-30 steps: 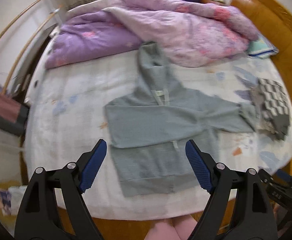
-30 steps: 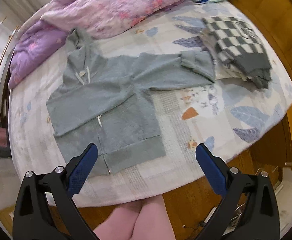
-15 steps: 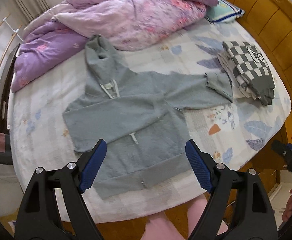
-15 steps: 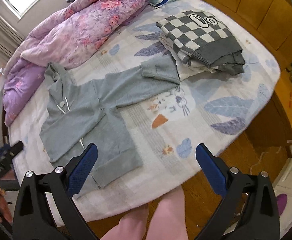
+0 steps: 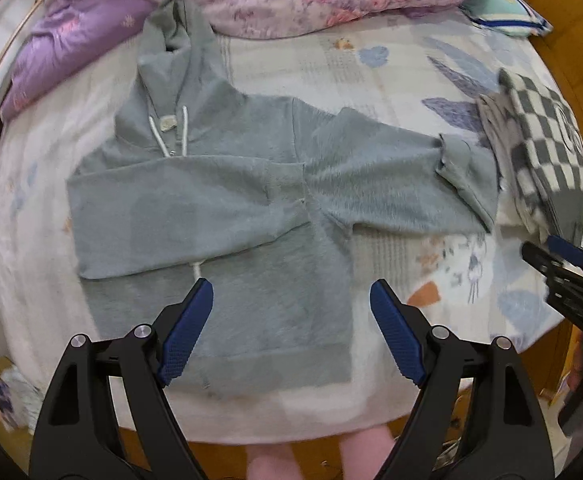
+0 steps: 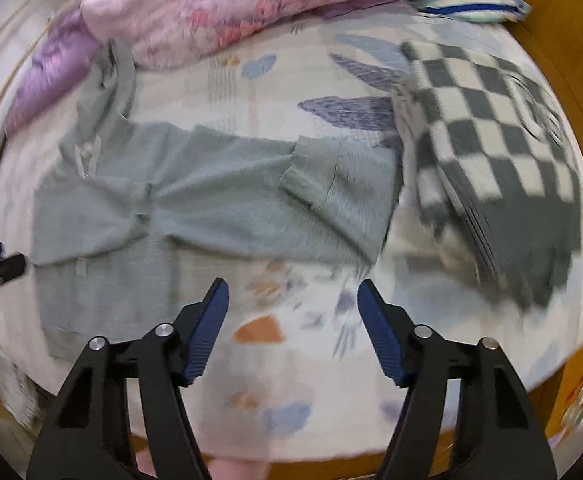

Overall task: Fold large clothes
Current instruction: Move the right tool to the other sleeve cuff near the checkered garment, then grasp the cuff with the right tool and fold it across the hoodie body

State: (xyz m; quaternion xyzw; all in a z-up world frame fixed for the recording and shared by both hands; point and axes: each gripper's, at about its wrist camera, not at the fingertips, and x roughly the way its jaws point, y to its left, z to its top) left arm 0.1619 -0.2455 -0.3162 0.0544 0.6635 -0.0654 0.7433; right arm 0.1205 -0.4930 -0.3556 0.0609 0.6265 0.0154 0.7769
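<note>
The grey hoodie (image 5: 219,208) is spread flat mid-bed, one sleeve folded across its chest, the other stretched toward the checkered clothes (image 6: 491,152); details are blurred in the right view. Both the left gripper (image 5: 291,332) and right gripper (image 6: 291,328) are held apart above the bed's (image 5: 371,80) near edge.

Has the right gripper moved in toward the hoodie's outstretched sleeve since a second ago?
Yes. The right gripper has come closer to the bed; the grey hoodie sleeve cuff and the checkered stack now loom larger ahead of its open jaws.
</note>
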